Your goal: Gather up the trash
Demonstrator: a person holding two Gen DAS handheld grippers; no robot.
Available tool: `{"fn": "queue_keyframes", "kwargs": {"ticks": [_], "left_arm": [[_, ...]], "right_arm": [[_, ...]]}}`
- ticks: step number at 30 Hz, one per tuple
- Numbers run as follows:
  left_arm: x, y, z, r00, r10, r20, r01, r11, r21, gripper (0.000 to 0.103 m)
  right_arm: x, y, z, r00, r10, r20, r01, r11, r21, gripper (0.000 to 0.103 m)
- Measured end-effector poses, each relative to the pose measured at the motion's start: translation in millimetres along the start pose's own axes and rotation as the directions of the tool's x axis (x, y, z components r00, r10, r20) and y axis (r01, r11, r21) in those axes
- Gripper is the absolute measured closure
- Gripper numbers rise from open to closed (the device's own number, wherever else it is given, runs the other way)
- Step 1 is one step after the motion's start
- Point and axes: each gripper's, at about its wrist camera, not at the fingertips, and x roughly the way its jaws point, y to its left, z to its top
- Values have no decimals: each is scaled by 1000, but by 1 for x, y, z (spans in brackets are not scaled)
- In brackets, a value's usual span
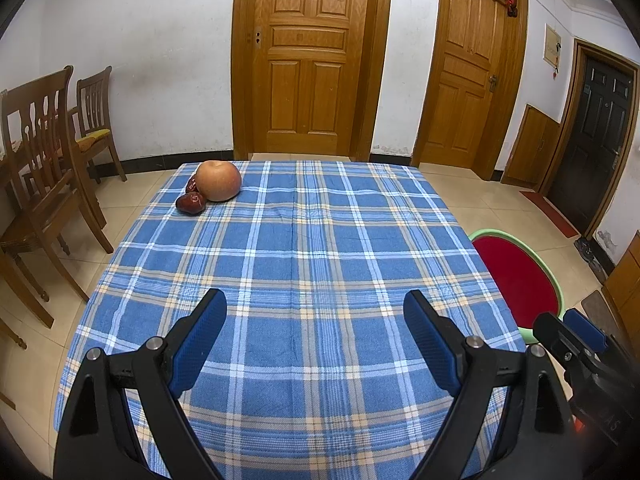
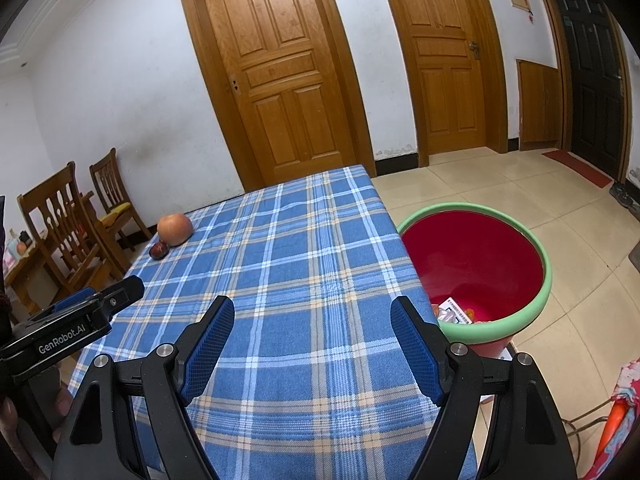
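A red bin with a green rim (image 2: 538,300) stands on the floor at the table's right side; it also shows in the left wrist view (image 1: 554,280). Wrappers and paper (image 2: 456,312) lie at its bottom. My left gripper (image 1: 315,300) is open and empty above the near part of the blue plaid tablecloth (image 1: 320,240). My right gripper (image 2: 312,306) is open and empty above the cloth (image 2: 288,264), just left of the bin. An apple (image 1: 218,180) and red dates (image 1: 191,202) sit at the far left corner; the apple (image 2: 175,229) also shows in the right wrist view.
Wooden chairs (image 1: 44,184) stand left of the table. Wooden doors (image 1: 308,56) line the far wall, with a dark door (image 1: 592,152) at the right. Tiled floor surrounds the table. A colourful cloth (image 2: 624,412) is at the lower right.
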Motion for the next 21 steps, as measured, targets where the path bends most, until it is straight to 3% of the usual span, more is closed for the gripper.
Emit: {"fn": "queue_keyframes", "kwargs": {"ticks": [21], "left_arm": [[3, -1, -2, 1000, -11, -2, 11, 1000, 12, 14]], "right_arm": [[0, 0, 0, 1000, 1, -1, -1, 1000, 1, 22]]}}
